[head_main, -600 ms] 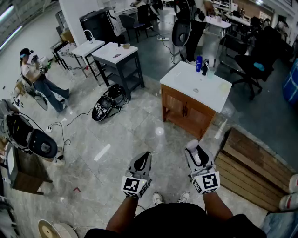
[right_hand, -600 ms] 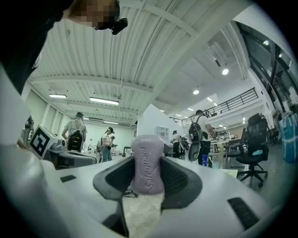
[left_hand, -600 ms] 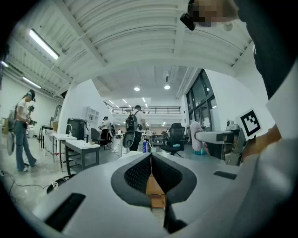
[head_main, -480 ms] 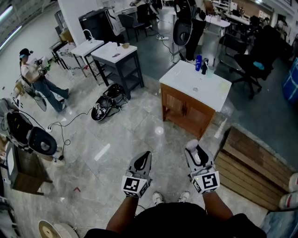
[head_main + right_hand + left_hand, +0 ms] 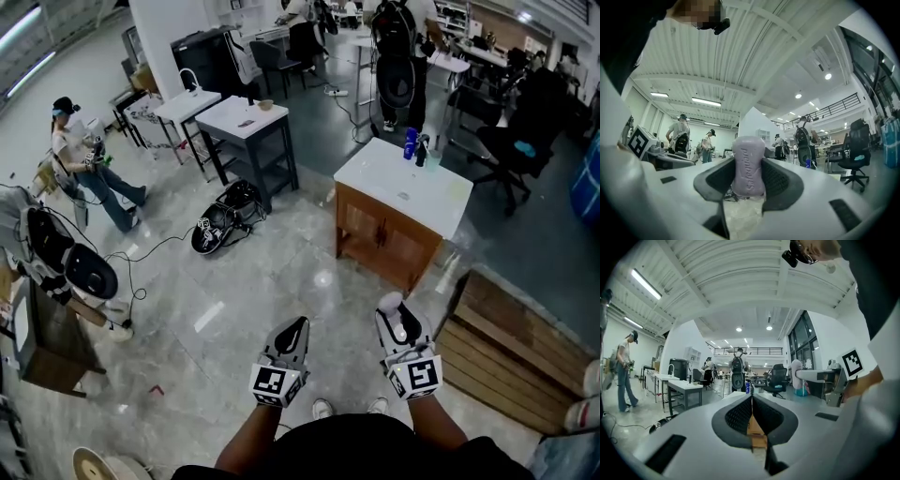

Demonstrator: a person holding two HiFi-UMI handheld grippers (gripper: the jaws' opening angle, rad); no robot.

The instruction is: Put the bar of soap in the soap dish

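My right gripper is shut on a pale lilac bar of soap, which stands upright between the dark pads. In the head view the right gripper is held level at waist height above the floor, with the soap showing at its tip. My left gripper is level beside it, its jaws closed together with nothing between them. A wooden vanity with a white top stands ahead, with a blue bottle at its far edge. I cannot make out a soap dish.
A slatted wooden platform lies at the right. A black bag and cables are on the tiled floor at left centre. A dark table stands behind them. One person is at the far left, another with a backpack beyond the vanity.
The head view has shifted a little: the vanity and both grippers sit slightly lower in the frame. The right gripper's hold on the soap is unchanged.
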